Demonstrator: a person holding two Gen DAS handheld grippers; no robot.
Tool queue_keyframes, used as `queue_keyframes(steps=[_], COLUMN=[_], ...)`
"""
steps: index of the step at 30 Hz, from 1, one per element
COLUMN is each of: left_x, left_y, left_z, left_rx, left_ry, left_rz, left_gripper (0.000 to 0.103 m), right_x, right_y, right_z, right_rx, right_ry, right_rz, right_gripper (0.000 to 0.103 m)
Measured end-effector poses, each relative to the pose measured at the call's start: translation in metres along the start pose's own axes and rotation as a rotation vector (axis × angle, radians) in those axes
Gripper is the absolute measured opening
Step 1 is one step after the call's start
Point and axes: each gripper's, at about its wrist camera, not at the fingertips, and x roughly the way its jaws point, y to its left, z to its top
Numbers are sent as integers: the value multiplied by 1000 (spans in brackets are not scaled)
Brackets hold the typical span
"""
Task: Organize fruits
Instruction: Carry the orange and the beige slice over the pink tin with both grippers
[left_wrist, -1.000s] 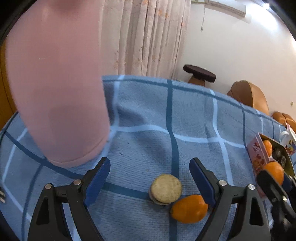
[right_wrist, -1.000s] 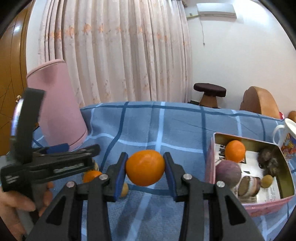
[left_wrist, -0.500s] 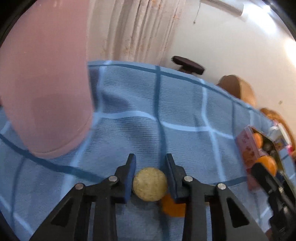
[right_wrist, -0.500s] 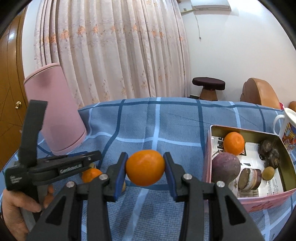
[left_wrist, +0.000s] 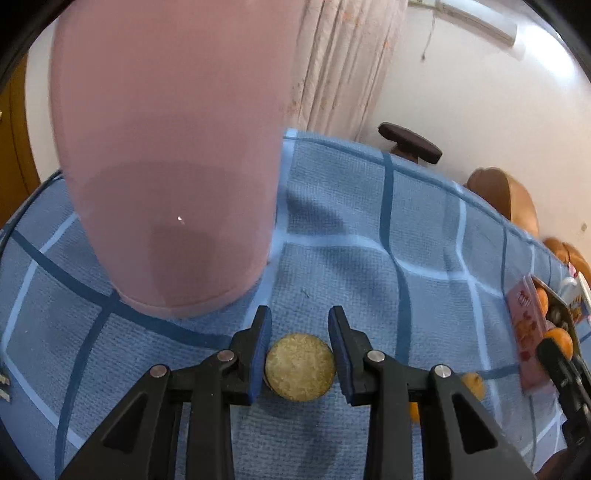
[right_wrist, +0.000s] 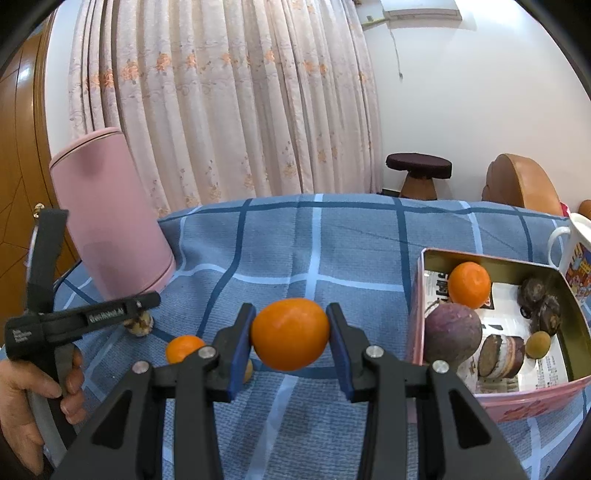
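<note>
My left gripper (left_wrist: 300, 355) is shut on a round tan-skinned fruit (left_wrist: 300, 367), held just above the blue checked cloth (left_wrist: 369, 229). In the right wrist view the left gripper (right_wrist: 142, 314) shows at the left with the fruit (right_wrist: 140, 325). My right gripper (right_wrist: 290, 334) is shut on an orange (right_wrist: 290, 334), held above the cloth, left of the pink tin box (right_wrist: 517, 402). The box holds an orange (right_wrist: 469, 284), a purple fruit (right_wrist: 452, 334) and several small dark fruits. A small orange (right_wrist: 183, 347) lies on the cloth.
A tall pink canister (left_wrist: 166, 155) stands close ahead-left of the left gripper; it shows in the right wrist view (right_wrist: 107, 221). A white mug (right_wrist: 572, 251) stands behind the box. A stool (right_wrist: 419, 173) and a brown chair (right_wrist: 521, 184) are beyond the table.
The left gripper closed on the tan fruit and lifted it, moving toward the canister. The right gripper kept hold of its orange, nearly still.
</note>
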Motion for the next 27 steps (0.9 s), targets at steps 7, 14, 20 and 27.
queue_keyframes(steps=[7,14,20,27], left_x=[8,5,-14,-48], left_y=[-9,-9,-7,-26], left_z=[2,-4,-1,-7], left_rx=[39,66,14,32], left_ry=[31,24,-98,-302], left_rz=[49,59,68,8], left_gripper=[43,36,36,36], right_x=[2,2,-4,-24], right_y=[-2,-1,0,6], right_z=[2,1,0,1], right_rx=[12,6,-3,-53], right_ry=[13,14,-28,-139], right_rz=[6,6,26,26], right_gripper=[42,42,42,42])
